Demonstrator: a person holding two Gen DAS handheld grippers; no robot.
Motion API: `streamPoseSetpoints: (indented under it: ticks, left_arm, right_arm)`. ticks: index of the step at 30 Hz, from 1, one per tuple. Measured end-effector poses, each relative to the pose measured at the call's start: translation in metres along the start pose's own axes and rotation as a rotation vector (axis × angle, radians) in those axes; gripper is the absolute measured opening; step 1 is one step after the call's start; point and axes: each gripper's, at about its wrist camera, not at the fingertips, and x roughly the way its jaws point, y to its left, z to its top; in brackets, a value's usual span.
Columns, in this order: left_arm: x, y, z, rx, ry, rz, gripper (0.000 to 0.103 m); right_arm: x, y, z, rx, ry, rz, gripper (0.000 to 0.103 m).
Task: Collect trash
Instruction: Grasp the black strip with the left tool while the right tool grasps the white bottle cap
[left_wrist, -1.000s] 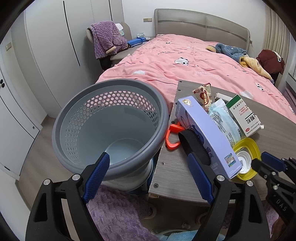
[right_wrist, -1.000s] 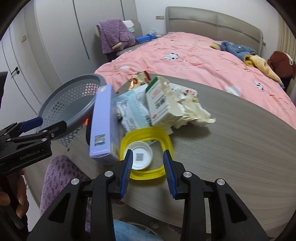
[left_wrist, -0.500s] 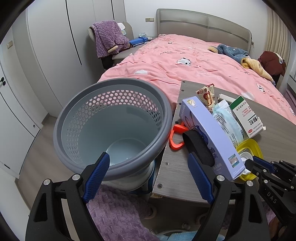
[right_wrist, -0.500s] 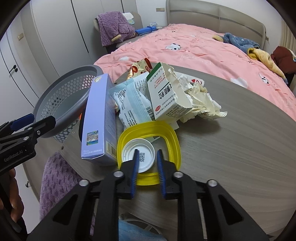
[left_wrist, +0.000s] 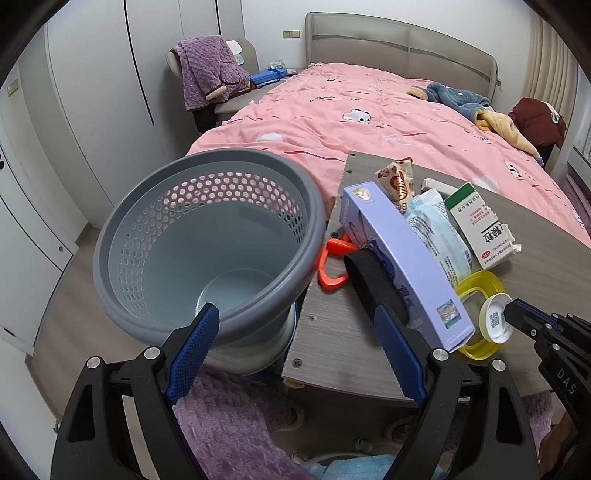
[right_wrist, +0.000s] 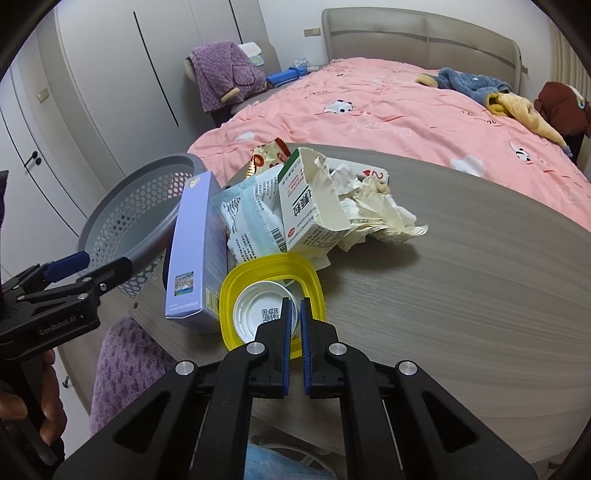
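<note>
one ribbed round white plastic cap (right_wrist: 264, 314)

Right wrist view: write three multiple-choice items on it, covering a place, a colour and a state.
1. Where is the white cap?
A. inside the yellow ring
B. in the basket
C. on the bed

2. What colour is the tall box standing left of the ring?
A. red
B. green
C. lilac

3. How is the right gripper?
A. wide open
B. shut on the cap's rim
C. holding the box

Key: 1 A, the yellow ring frames the cap all round. 2 C, the box's faces are pale purple. 3 B, the blue pads sit nearly together with the cap's edge between them.
</note>
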Motion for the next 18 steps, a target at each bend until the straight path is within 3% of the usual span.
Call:
streamPoseSetpoints:
  ticks: [10,18]
  left_arm:
    - [0.013,-0.013,-0.002,-0.02,0.036,-0.034,0.082]
    - [0.028,-0.022,0.002,-0.017,0.037,-0.007,0.082]
  right_arm:
    - [-0.02,-0.016,-0.007,0.029,-0.029,-0.003,0.005]
    - [-0.021,-0.025,-0.013,0.057,-0.034,0.019,0.006]
